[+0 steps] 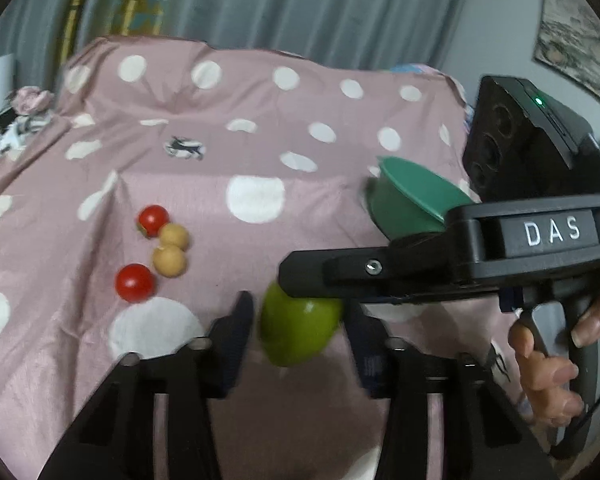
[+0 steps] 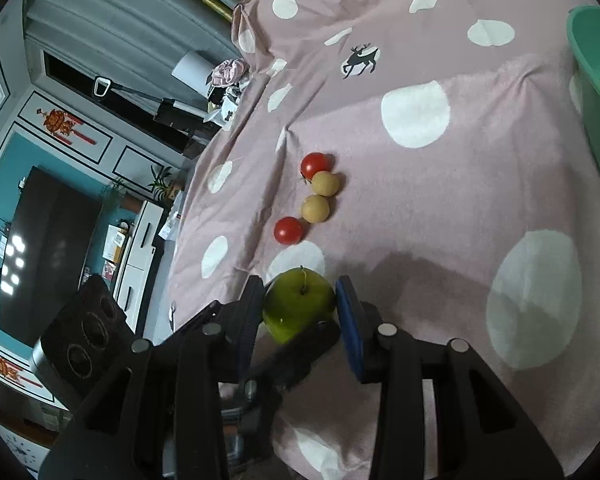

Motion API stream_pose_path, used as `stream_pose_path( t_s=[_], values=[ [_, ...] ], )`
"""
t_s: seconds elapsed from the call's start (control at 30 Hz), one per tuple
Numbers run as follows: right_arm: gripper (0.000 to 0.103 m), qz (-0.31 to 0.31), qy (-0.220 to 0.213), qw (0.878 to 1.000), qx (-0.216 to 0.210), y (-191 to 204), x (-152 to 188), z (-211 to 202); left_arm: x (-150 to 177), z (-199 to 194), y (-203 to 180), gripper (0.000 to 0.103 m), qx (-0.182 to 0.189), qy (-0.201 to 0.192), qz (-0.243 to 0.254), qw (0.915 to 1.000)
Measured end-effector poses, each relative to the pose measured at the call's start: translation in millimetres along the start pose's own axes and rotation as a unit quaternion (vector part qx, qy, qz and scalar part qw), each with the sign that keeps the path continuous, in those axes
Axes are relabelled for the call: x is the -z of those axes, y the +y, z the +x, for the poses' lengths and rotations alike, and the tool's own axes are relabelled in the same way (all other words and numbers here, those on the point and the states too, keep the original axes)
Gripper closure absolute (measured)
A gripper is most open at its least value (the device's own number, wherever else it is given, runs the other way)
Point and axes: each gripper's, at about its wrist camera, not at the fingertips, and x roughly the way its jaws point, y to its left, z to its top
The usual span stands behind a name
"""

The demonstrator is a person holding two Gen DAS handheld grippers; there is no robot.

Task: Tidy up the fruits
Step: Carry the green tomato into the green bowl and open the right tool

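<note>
Crowding around one green apple [image 1: 296, 332], both tools meet low over the spotted pink cloth [image 1: 260, 128]. The right tool [image 2: 300, 300] pinches the apple, a pad against each flank, stem upward. The left tool [image 1: 298, 308] brackets the same fruit from another angle, its pads just beside the skin; through the blur I cannot tell whether they press or only stand close. One finger of the right tool lies across the top of the apple in the left view, so the two sets of fingers are nearly tangled.

Beyond the apple and to its left lie a red tomato [image 1: 135, 282], two tan fruits [image 1: 170, 260] touching each other, and a second tomato [image 1: 153, 220]. Beyond the apple to its right sits the green bowl [image 1: 412, 200], well apart, likely the place the fruit is bound for.

This looks like a handover, and that is where it could fail. If the right tool lets go before the left truly bites, the smooth round apple may slip out and roll across the soft cloth toward the small fruits. Fingers knocking together could also twist it loose, or nudge the tomato nearest the apple
</note>
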Motion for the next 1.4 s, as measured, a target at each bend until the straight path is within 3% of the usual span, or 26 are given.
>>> stream_pose_path(
  t_s=[0.13, 0.27, 0.37, 0.5, 0.57, 0.6, 0.7, 0.73, 0.77, 1.1, 1.2, 1.4],
  values=[
    [0.068, 0.012, 0.01, 1.0, 0.004, -10.7, 2.7, -0.6, 5.4, 8.0, -9.0, 0.061, -0.02, 0.02, 0.026, 0.9993],
    [0.079, 0.011, -0.006, 1.0, 0.006, -14.8, 3.4, -11.7, 8.2, 12.8, -14.9, 0.061, -0.017, 0.035, 0.029, 0.9988],
    [0.078, 0.005, -0.011, 1.0, 0.011, -16.2, 3.9, -22.1, 6.3, 10.7, -22.0, 0.061, -0.022, 0.023, 0.04, 0.9987],
    [0.065, 0.021, -0.01, 1.0, 0.012, -28.3, 5.3, -28.8, 4.7, 11.5, -30.4, 0.061, -0.035, 0.017, 0.051, 0.9979],
    [0.04, 0.033, -0.002, 0.999, -0.012, -35.1, 5.9, -30.4, 3.6, 12.6, -35.3, 0.061, -0.023, 0.02, 0.051, 0.9982],
    [0.038, 0.035, 0.004, 0.999, -0.014, -36.7, 7.1, -30.3, 2.6, 13.5, -37.7, 0.061, -0.021, 0.018, 0.052, 0.9983],
    [0.045, 0.013, -0.006, 1.0, 0.01, -32.1, 12.1, -32.9, 0.6, 15.2, -48.1, 0.061, -0.024, 0.014, 0.064, 0.9976],
    [0.057, 0.006, -0.003, 1.0, 0.01, -31.1, 13.5, -33.2, -0.4, 16.4, -52.3, 0.061, -0.019, 0.015, 0.066, 0.9975],
    [0.061, 0.008, -0.002, 1.0, 0.005, -31.8, 14.2, -34.5, -1.0, 17.7, -55.7, 0.061, -0.018, 0.018, 0.069, 0.9973],
    [0.062, 0.014, -0.072, 0.997, 0.007, -51.7, 0.0, -87.4, -34.0, 32.3, -101.2, 0.062, -0.005, 0.003, 0.115, 0.9933],
    [0.063, 0.017, -0.098, 0.995, 0.002, -64.8, -7.0, -107.8, -55.3, 46.9, -114.9, 0.062, 0.026, 0.015, 0.116, 0.9928],
    [0.063, 0.077, -0.159, 0.984, 0.005, -111.7, -13.2, -148.0, -81.0, 88.1, -159.1, 0.062, 0.046, 0.042, 0.141, 0.9881]
  ],
)
